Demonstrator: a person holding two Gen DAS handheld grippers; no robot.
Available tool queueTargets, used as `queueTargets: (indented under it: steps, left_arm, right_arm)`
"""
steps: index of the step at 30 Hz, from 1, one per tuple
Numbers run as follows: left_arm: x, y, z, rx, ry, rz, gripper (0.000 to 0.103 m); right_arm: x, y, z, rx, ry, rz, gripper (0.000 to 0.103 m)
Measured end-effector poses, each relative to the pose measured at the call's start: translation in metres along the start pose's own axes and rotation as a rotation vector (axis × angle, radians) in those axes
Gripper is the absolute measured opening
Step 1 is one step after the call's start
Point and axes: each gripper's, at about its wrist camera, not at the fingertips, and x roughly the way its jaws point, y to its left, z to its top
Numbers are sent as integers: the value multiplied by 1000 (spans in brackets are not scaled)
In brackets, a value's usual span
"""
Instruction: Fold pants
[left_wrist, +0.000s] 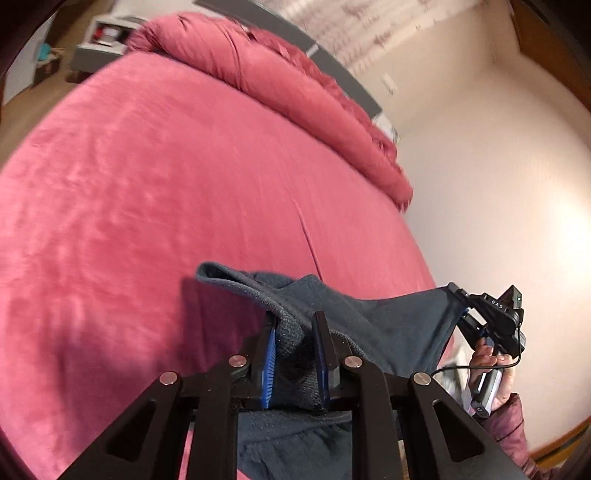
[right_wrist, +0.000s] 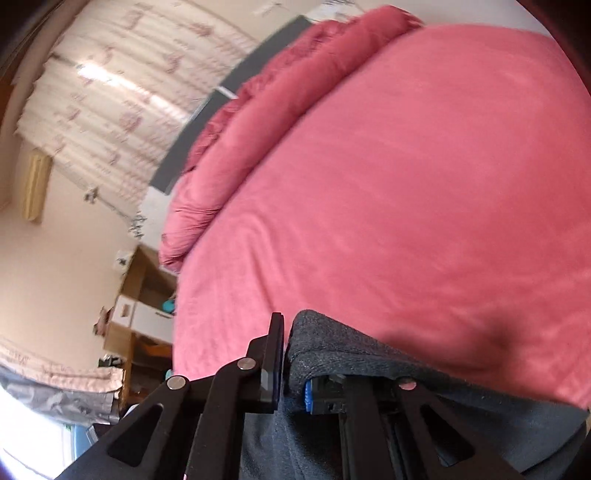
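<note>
Dark grey-blue pants (left_wrist: 373, 317) hang stretched between my two grippers above a pink bed (left_wrist: 155, 192). My left gripper (left_wrist: 295, 332) is shut on one bunched edge of the pants, held between its blue pads. My right gripper (left_wrist: 461, 306) shows at the right of the left wrist view, shut on the other end of the cloth. In the right wrist view the right gripper (right_wrist: 291, 354) is shut on a thick fold of the pants (right_wrist: 369, 358), which drapes over its right finger.
The pink bed (right_wrist: 406, 184) fills most of both views, with a rolled pink duvet (left_wrist: 280, 81) along its far side. A cream wall (left_wrist: 498, 166) is to the right. Cardboard boxes (right_wrist: 144, 295) and curtains (right_wrist: 110, 92) stand beside the bed.
</note>
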Motion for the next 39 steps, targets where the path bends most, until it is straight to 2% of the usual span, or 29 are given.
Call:
queueTargets:
  steps: [2, 5, 7, 8, 9, 10, 12, 13, 14, 16, 17, 18, 21, 24, 25, 27, 29, 33, 36, 39]
  left_arm:
    - [-27, 5, 6, -12, -51, 2, 18]
    - [-66, 13, 15, -28, -125, 7, 18]
    - [-92, 20, 24, -53, -171, 49, 18]
    - [-100, 25, 27, -70, -184, 64, 19]
    - [-111, 34, 33, -103, -223, 128, 20]
    - [-115, 40, 37, -124, -239, 174, 23]
    - [-115, 58, 43, -185, -230, 258, 28]
    - [-116, 65, 42, -208, -232, 282, 28]
    - [-117, 73, 41, -219, -226, 301, 31]
    - [-116, 79, 36, -234, -211, 343, 48]
    - [-113, 85, 35, -245, -198, 349, 62]
    - [-114, 96, 34, -276, -193, 352, 64]
    - [-114, 104, 18, -299, -170, 358, 63]
    - [-107, 108, -13, -321, -124, 298, 63]
    - [-104, 108, -22, -315, -116, 295, 63]
    - [-94, 102, -43, -289, -86, 290, 62]
    - [-83, 99, -57, -275, -61, 286, 62]
    - [-51, 100, -78, -310, -2, 305, 63]
    - [-40, 102, -82, -338, -16, 335, 65]
    - [-33, 104, -78, -376, -29, 319, 68]
  right_arm:
    - [-4, 23, 3, -40, -16, 60, 8]
    - [-4, 92, 15, -170, -48, 162, 8]
    - [2, 134, 21, -262, -64, 190, 8]
    - [11, 155, 23, -300, -59, 178, 8]
    - [28, 168, 21, -315, -48, 164, 11]
    - [45, 180, 21, -339, -15, 142, 20]
    - [76, 184, 13, -336, 85, 101, 41]
    - [93, 182, 8, -319, 143, 71, 43]
    - [104, 178, 3, -309, 174, 40, 43]
    - [117, 164, -13, -300, 229, 8, 43]
    - [115, 159, -18, -299, 237, 7, 43]
    - [109, 148, -26, -292, 240, 3, 43]
    - [87, 109, -46, -259, 259, -4, 44]
    - [45, 51, -60, -161, 235, -34, 46]
    - [28, 29, -65, -123, 217, -59, 51]
    - [-12, -14, -76, -44, 164, -125, 52]
    - [-44, -45, -91, -38, 135, -207, 52]
    - [-76, -82, -119, -98, 170, -351, 52]
    - [-91, -121, -141, -55, 188, -426, 52]
    - [-98, -146, -154, -25, 207, -472, 52]
